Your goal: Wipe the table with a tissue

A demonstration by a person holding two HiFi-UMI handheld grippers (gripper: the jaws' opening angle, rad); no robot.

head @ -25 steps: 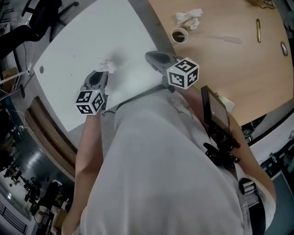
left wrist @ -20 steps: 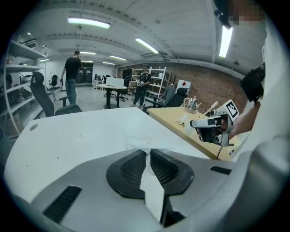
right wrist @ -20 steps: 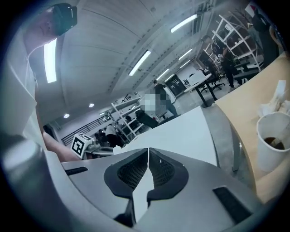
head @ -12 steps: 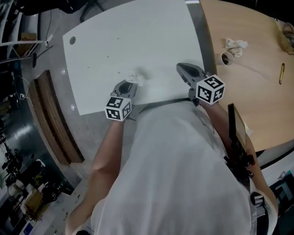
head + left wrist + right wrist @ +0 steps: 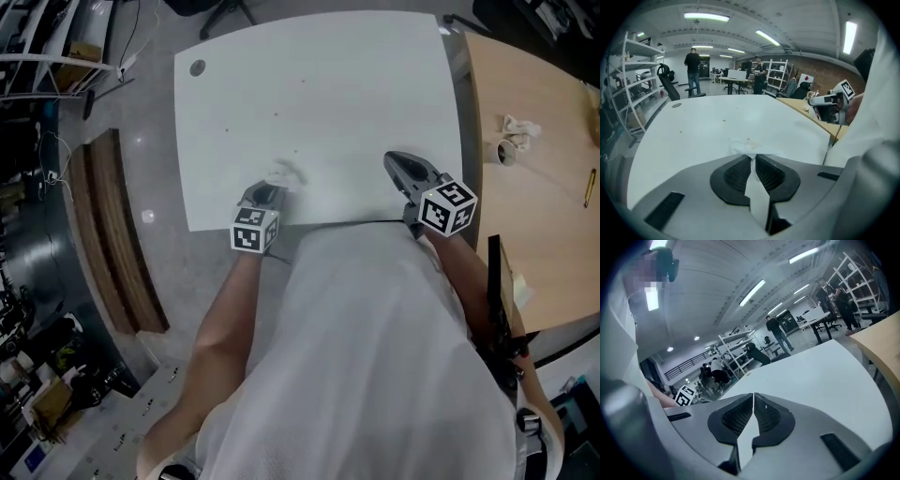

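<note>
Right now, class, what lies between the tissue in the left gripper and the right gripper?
Only bare white table: the head view shows nothing between the tissue, held by the left gripper, and the right gripper.

On my screen, a white shirt (image 5: pixel 375 356) fills the lower frame (black straps (image 5: pixel 497 323) at right); the grey left gripper (image 5: pixel 270 190) and right gripper (image 5: pixel 394 159) carry black-and-white marker cubes (image 5: pixel 448 206).
</note>
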